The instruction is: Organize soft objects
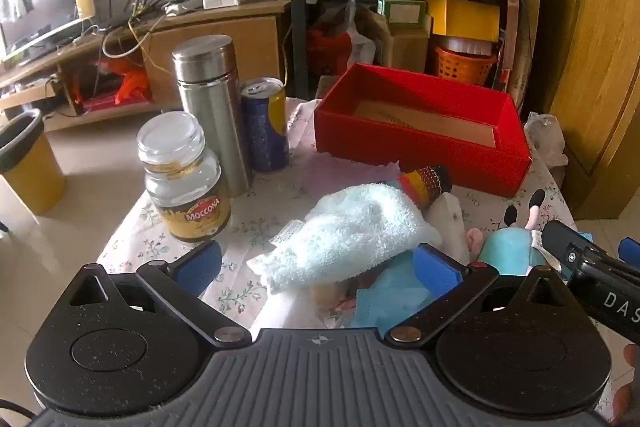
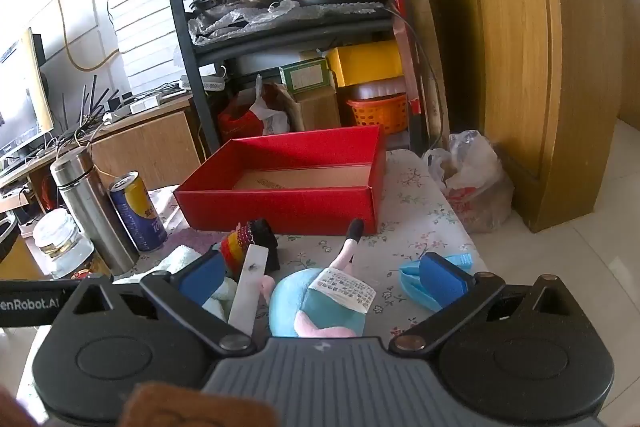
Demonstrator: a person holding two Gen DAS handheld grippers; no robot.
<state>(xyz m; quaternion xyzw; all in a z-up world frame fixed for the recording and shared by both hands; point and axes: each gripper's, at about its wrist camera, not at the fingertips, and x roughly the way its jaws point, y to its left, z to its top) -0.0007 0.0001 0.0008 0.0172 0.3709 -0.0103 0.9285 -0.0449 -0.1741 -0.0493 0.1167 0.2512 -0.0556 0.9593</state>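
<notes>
A light blue towel (image 1: 352,231) lies on the flowered tablecloth (image 1: 256,223), between the fingers of my open left gripper (image 1: 318,265). A striped soft toy (image 1: 428,183) lies just behind the towel. A plush doll in a blue dress (image 2: 320,303) with pink legs lies between the fingers of my open right gripper (image 2: 322,277); it also shows in the left wrist view (image 1: 508,247). An open red box (image 1: 424,131) stands empty at the back of the table, also in the right wrist view (image 2: 280,203). A blue cloth (image 2: 436,283) lies by my right finger.
A Moccona glass jar (image 1: 186,179), a steel flask (image 1: 212,107) and a blue-yellow can (image 1: 266,125) stand at the table's left. A black shelf rack (image 2: 280,27), a wooden cabinet (image 2: 520,67) and a plastic bag (image 2: 472,183) are behind and right.
</notes>
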